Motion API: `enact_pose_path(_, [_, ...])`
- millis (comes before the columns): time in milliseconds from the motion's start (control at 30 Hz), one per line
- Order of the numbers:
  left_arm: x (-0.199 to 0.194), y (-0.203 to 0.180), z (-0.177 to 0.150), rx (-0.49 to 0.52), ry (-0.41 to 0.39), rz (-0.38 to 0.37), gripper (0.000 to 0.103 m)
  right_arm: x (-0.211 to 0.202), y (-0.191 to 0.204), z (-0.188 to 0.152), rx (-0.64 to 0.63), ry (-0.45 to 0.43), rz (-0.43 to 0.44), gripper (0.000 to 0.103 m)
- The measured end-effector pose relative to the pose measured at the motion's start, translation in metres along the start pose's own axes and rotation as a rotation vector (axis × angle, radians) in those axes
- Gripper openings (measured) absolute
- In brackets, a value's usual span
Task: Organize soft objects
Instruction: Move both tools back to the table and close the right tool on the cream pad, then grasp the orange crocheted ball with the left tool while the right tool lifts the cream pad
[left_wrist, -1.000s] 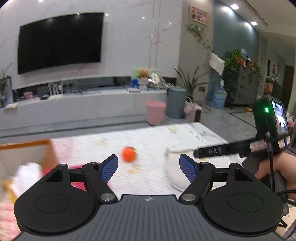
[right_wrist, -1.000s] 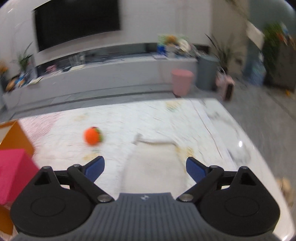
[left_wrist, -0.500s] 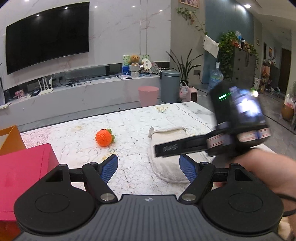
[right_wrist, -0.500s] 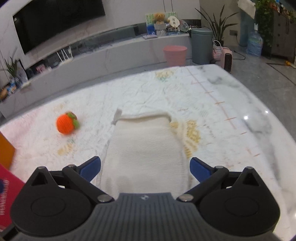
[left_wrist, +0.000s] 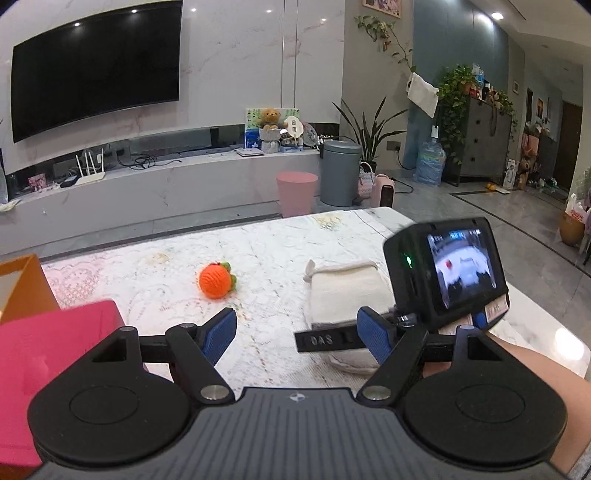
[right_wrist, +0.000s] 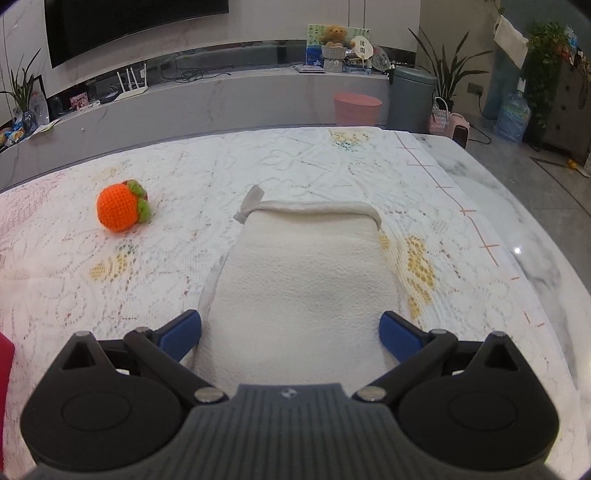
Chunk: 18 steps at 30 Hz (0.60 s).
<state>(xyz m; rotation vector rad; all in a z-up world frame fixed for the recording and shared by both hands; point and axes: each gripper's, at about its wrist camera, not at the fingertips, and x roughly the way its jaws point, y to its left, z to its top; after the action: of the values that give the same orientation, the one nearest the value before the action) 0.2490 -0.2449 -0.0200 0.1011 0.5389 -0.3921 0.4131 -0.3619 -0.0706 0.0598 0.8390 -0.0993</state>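
The right gripper (right_wrist: 290, 334) was spread wide, straddling the near end of the white cloth pouch (right_wrist: 303, 273) on the table (right_wrist: 480, 177); contact possibly not yet made. The jaws should be closed squarely, gathering fabric. The left gripper (left_wrist: 297, 334) was open, empty.

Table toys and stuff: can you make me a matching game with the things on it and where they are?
Things:
1. round orange crocheted ball with green leaves
2. cream terry-cloth pouch
3. bright pink box
4. pink round bin

Places:
A. on the floor past the table
B. between the open right tongs
C. at the table's left edge
D. alone on the lace tablecloth, left of the pouch

Pairs: 1-D, 2-B, 3-C, 4-A
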Motion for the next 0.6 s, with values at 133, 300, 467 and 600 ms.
enact_pose_path(133, [0.007,0.002,0.011,0.023,0.014,0.059,0.087,-0.004,-0.003,-0.001,-0.010,-0.018,-0.007,0.078])
enact_pose_path(300, [0.044,0.004,0.033,0.004,0.084,0.161,0.087,-0.011,-0.015,0.003,-0.004,-0.019,-0.017,0.036])
enact_pose_path(467, [0.105,0.005,0.038,-0.077,0.129,0.270,0.087,-0.018,-0.039,0.007,0.107,0.022,0.055,0.004])
enact_pose_path(600, [0.151,0.006,0.033,-0.101,0.146,0.391,0.088,-0.022,-0.051,0.004,0.149,0.025,0.092,0.003])
